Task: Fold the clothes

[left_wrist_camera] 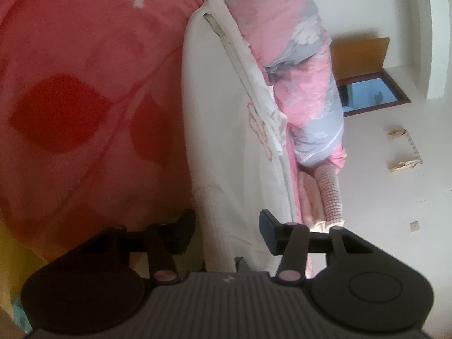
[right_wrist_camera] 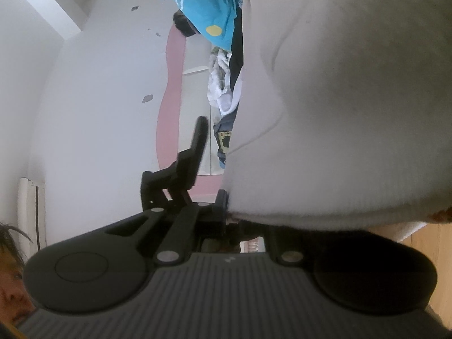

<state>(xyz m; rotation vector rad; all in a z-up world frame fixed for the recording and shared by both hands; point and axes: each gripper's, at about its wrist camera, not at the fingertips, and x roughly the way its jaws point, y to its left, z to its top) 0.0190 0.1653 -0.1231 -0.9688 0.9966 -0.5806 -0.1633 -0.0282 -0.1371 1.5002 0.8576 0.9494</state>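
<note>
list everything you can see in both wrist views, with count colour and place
white garment: 1, off-white, on the bed between the left gripper fingers; in the right view it drapes over the right side
bedsheet: 1, pink-red with leaf print, left of the garment
quilt: 1, pink and grey floral, bundled beyond the garment
knit item: 1, beige-pink, below the quilt
wooden window frame: 1, brown, on the white wall
clothes pile: 1, mixed white, dark and blue, middle of right view
blue cloth: 1, turquoise with yellow dot, top
left gripper: 1, black, open
right gripper: 1, black, one finger hidden by the garment
</note>
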